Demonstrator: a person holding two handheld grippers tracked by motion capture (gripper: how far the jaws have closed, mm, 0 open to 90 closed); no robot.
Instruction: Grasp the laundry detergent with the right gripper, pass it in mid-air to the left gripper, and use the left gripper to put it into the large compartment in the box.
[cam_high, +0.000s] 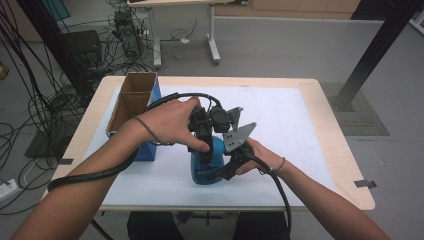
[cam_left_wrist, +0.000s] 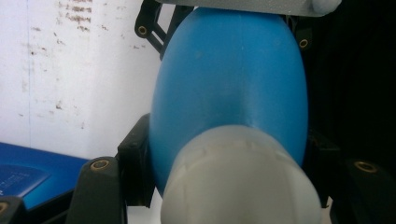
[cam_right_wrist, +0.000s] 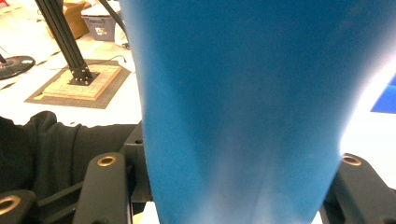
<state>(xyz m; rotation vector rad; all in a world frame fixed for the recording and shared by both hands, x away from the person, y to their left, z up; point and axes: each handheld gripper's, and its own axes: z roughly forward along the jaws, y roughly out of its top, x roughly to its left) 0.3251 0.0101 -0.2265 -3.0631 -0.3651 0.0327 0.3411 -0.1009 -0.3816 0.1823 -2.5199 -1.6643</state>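
A white-topped counter (cam_high: 300, 130) carries a cardboard box (cam_high: 131, 100) at its left. Near the front edge stands a blue bottle (cam_high: 207, 167): the left claw (cam_high: 202, 131) grips its top, the right claw (cam_high: 231, 162) clamps its body.

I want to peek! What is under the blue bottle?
The blue bottle stands on the white sheet covering the table. Both grippers, left gripper and right gripper, clamp it. The spot beneath its base is covered.
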